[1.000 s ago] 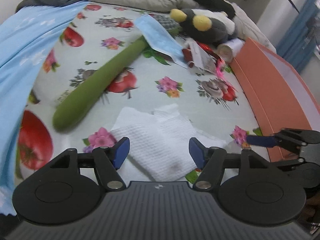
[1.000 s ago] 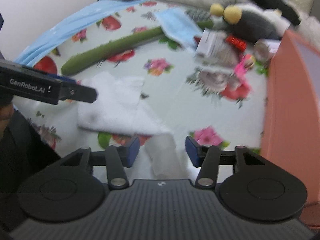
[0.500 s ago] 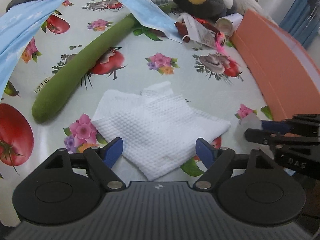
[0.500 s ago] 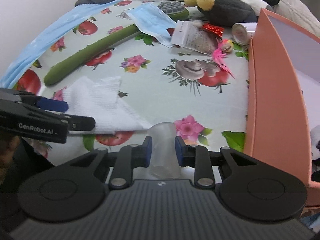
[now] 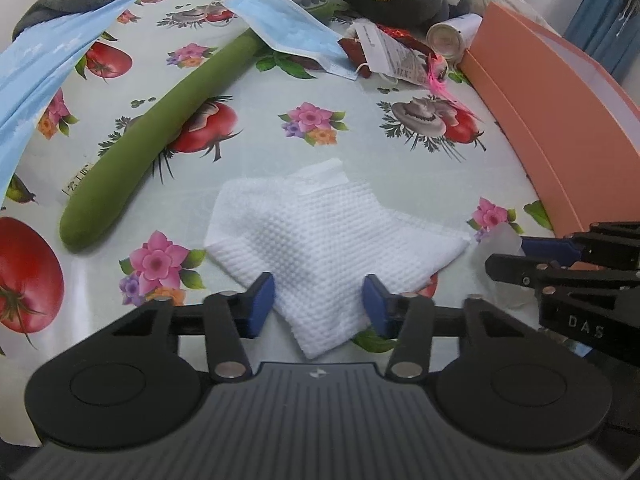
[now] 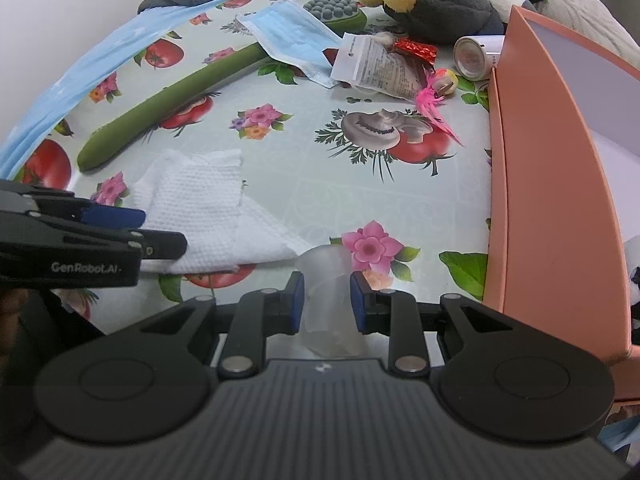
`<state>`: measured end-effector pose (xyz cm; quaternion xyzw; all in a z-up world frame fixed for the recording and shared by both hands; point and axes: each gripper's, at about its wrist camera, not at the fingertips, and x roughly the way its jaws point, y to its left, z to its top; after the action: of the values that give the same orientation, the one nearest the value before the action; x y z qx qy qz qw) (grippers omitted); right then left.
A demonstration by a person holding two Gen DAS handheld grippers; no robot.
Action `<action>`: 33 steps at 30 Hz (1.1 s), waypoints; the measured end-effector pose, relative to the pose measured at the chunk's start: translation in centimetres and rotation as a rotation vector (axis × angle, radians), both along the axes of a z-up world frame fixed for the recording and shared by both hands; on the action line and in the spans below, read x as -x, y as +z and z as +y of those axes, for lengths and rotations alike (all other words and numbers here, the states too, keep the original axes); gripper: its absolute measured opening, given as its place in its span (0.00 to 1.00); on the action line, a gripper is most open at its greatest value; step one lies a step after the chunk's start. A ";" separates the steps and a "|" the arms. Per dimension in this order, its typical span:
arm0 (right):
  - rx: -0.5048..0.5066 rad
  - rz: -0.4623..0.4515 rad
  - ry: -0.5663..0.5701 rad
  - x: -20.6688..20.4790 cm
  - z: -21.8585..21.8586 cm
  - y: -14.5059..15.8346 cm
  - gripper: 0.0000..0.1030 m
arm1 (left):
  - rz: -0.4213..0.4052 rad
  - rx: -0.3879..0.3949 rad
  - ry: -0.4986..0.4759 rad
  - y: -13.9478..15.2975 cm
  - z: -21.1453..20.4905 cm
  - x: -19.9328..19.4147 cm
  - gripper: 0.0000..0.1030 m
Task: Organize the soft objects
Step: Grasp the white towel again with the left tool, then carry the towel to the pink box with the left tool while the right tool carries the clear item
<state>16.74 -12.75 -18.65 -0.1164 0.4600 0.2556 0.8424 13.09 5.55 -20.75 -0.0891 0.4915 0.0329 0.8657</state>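
Cloth, white and waffle-textured [image 5: 320, 248], lies crumpled on the fruit-printed table [image 5: 256, 128], and only the left wrist view shows its near corner between the blue pads of the left tool [image 5: 318, 306], whose jaws have just been closing but stand clear of the fabric on either side. The right wrist view alone shows the right tool [image 6: 326, 300] clenched on a translucent plastic piece [image 6: 326, 276], just beside the cloth's right edge. Left of the cloth lies a long green massage stick [image 5: 160, 136], its far end under a blue face mask [image 5: 280, 28]. Farther right sit a printed packet [image 6: 380, 68], a pink feather toy [image 6: 432, 96], a small white jar on its side [image 6: 474, 56] and a dark plush with yellow pompoms [image 6: 432, 4]. At the right edge stands an orange box [image 6: 552, 200]; its inside is mostly hidden.
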 end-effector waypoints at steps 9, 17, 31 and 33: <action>-0.007 -0.009 -0.004 0.3 -0.1 0.3 0.28 | -0.012 0.052 0.024 0.1 0.0 0.1 0.14; -0.025 -0.033 -0.023 0.4 -0.3 1.3 0.28 | -0.035 0.087 0.039 0.5 0.0 0.5 0.10; -0.121 -0.153 -0.067 2.4 -1.4 7.2 0.28 | -0.182 0.124 0.068 6.7 -0.8 2.4 0.09; -0.135 -0.173 -0.074 2.9 -1.6 8.2 0.28 | -0.201 0.133 0.071 7.7 -0.9 2.8 0.09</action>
<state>13.79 -14.35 -10.40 -0.0640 0.3715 0.2437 0.8936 10.29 4.64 -13.06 -0.1664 0.4000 0.0219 0.9010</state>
